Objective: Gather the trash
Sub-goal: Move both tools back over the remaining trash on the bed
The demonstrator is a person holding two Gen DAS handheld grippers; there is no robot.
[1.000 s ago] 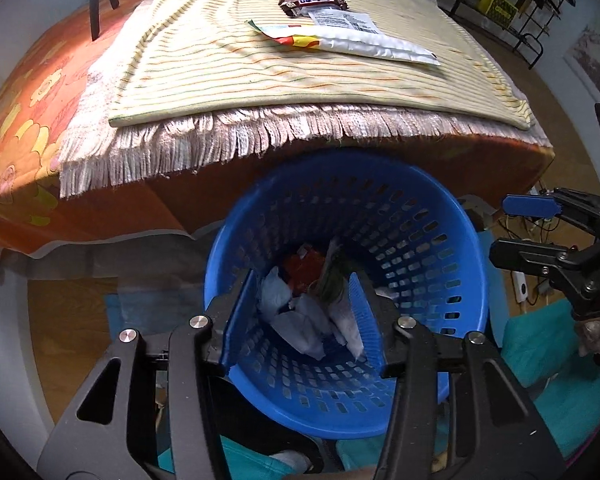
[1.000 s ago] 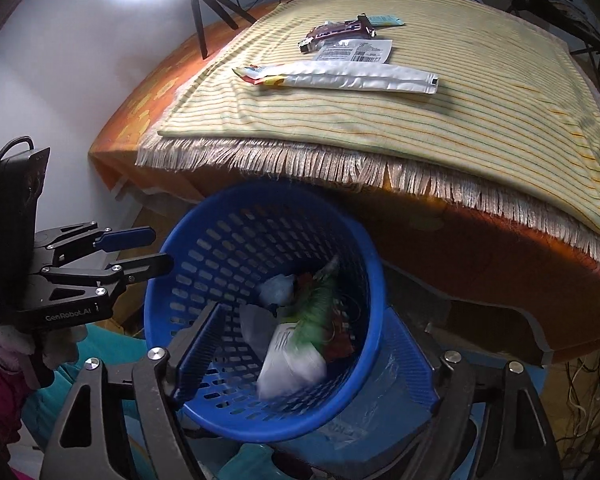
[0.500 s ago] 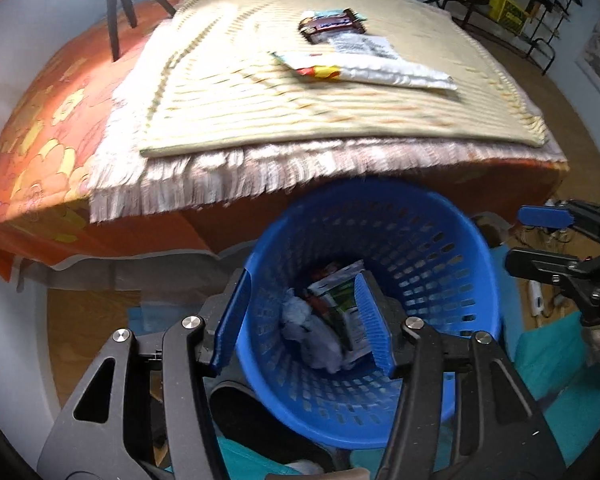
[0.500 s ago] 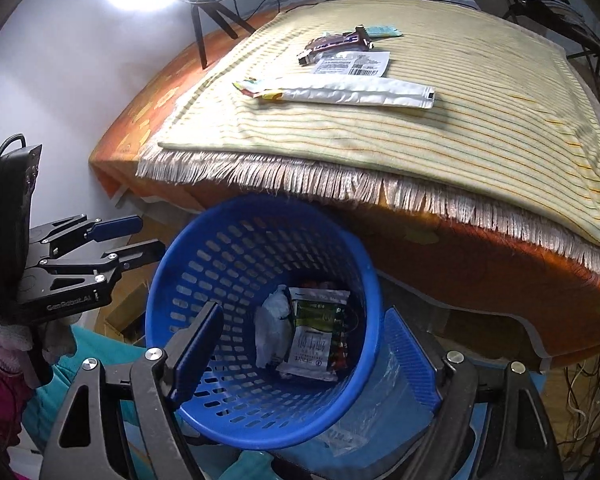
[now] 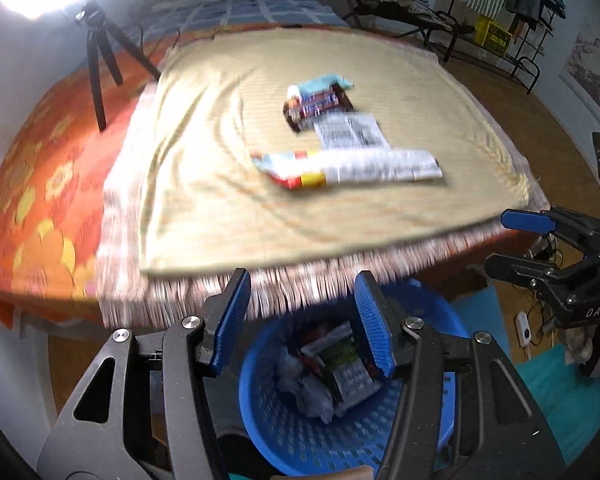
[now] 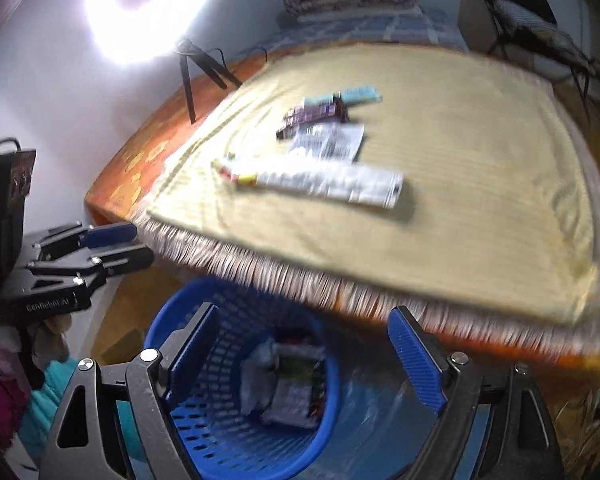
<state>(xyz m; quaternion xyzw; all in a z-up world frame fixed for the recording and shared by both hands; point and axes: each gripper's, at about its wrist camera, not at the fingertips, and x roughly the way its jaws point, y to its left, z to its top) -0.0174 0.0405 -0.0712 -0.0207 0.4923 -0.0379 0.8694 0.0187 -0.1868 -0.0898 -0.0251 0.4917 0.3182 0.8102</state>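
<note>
One blue basket [image 5: 420, 432] stood on the floor below the fringed cloth's [image 6: 480, 208] edge, already holding several wrappers [image 5: 340, 372], too jumbled to count. About four pieces remained together on the cloth: a long white packet [image 5: 352, 166], a printed label [image 5: 350, 130], a dark bar wrapper [image 5: 316, 104] and a teal piece [image 5: 324, 82]. So the job looked partly done. The left gripper [image 5: 304, 320] and the right gripper [image 6: 304, 352] both had jaws apart and empty; the right one's had just widened, the left's a little earlier
</note>
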